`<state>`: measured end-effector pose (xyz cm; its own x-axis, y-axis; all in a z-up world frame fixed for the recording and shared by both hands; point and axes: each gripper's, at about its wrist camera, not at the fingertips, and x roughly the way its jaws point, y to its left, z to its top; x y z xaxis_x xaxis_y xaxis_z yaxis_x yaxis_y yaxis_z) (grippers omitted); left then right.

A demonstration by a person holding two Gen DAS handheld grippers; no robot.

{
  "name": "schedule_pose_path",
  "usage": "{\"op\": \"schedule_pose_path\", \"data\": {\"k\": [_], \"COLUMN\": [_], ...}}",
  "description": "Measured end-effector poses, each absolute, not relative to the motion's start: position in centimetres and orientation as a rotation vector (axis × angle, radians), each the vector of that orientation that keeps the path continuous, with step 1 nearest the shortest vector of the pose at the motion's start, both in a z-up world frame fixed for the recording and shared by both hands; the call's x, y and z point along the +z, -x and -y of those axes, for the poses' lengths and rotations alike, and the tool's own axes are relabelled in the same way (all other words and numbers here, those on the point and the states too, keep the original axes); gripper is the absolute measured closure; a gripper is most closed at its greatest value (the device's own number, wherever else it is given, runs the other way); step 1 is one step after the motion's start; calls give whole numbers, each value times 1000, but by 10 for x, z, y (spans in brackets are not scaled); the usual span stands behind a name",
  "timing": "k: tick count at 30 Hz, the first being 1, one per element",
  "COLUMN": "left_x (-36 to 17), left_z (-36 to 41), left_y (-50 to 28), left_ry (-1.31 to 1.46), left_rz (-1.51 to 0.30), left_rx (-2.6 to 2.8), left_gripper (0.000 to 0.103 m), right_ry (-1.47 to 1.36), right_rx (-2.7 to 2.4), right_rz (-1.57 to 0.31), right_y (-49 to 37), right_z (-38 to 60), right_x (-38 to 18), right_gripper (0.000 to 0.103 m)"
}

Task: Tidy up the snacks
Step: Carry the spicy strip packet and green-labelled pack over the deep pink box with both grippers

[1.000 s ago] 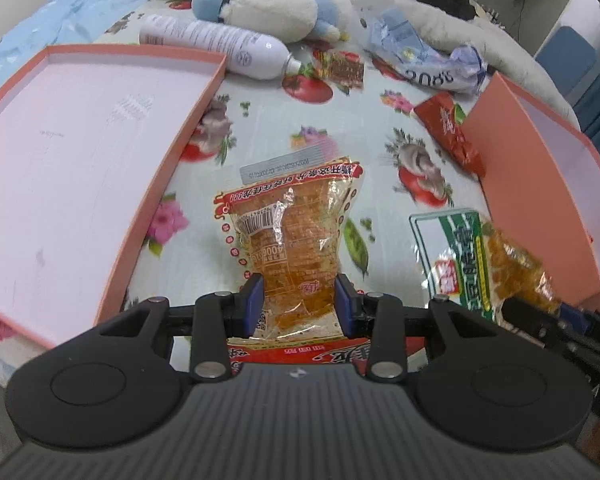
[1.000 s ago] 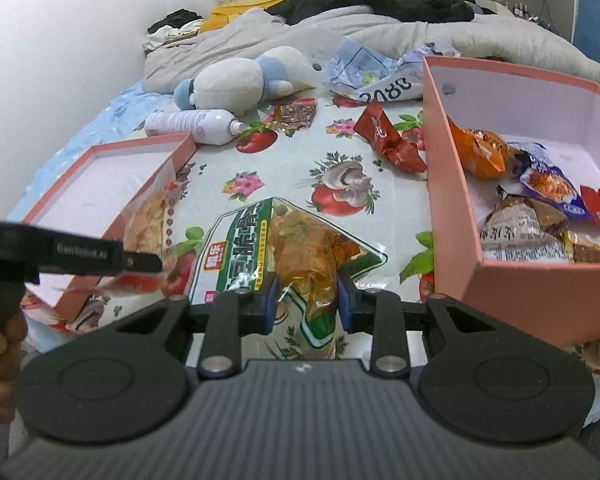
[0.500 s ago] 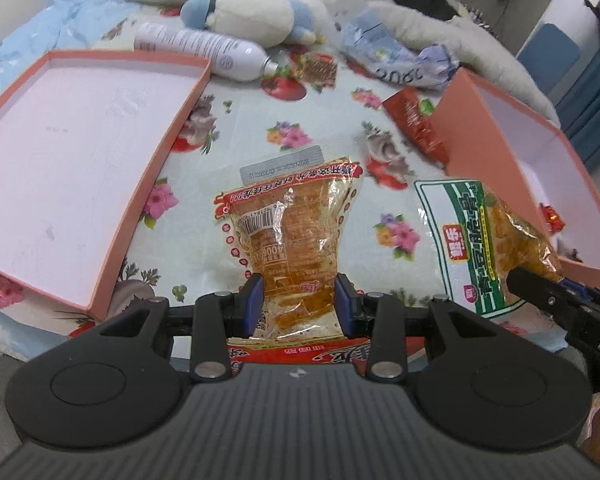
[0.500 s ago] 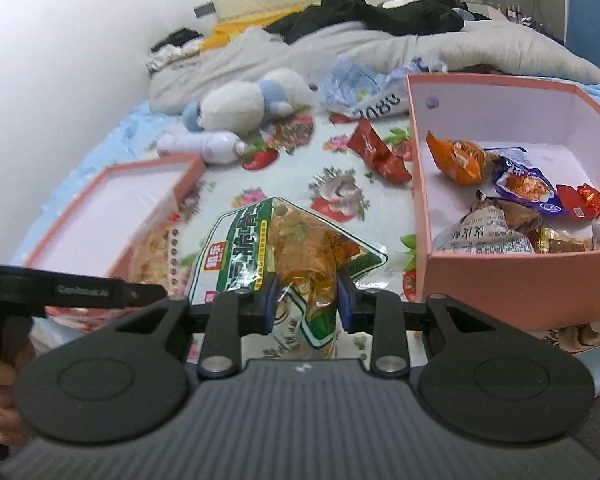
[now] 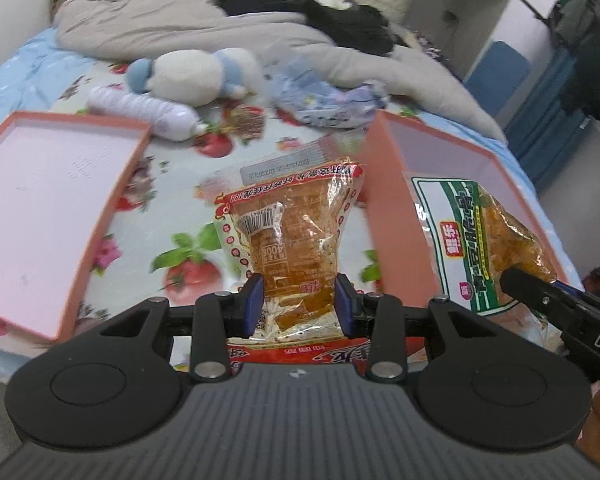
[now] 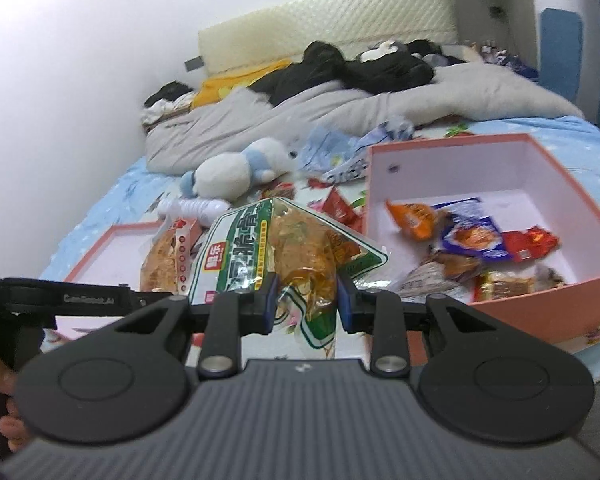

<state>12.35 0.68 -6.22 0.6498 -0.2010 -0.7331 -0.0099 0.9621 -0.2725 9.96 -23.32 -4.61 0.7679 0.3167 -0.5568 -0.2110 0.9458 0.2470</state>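
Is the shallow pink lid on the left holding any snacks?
No, the pink lid shows only its bare inside; the snacks lie in the deep box.

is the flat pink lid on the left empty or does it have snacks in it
Empty. The left wrist view shows the lid with a bare pale inside and nothing lying in it; the snacks sit in the deeper box on the other side.

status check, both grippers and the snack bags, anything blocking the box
Left gripper shut on red-trimmed snack bag. Right gripper shut on green-labelled snack bag. Both bags airborne. Pink box open-topped, part full, nothing blocking.
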Motion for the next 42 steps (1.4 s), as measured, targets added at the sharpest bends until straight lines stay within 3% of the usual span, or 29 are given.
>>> {"op": "schedule_pose_path", "data": {"k": [26, 42], "left_x": [-49, -94], "left_z": [138, 207], "left_y": [-227, -325], "left_ry": [174, 103], "left_rz": [-860, -941], "left_rx": [-421, -475], "left_gripper": [60, 60], "right_ry": [-217, -243], "right_rx": [-10, -54], "right_rz": [-622, -673], "right_y": [-137, -219], "right_z": [352, 391], "right_x": [-61, -102], "right_gripper": [70, 70]}}
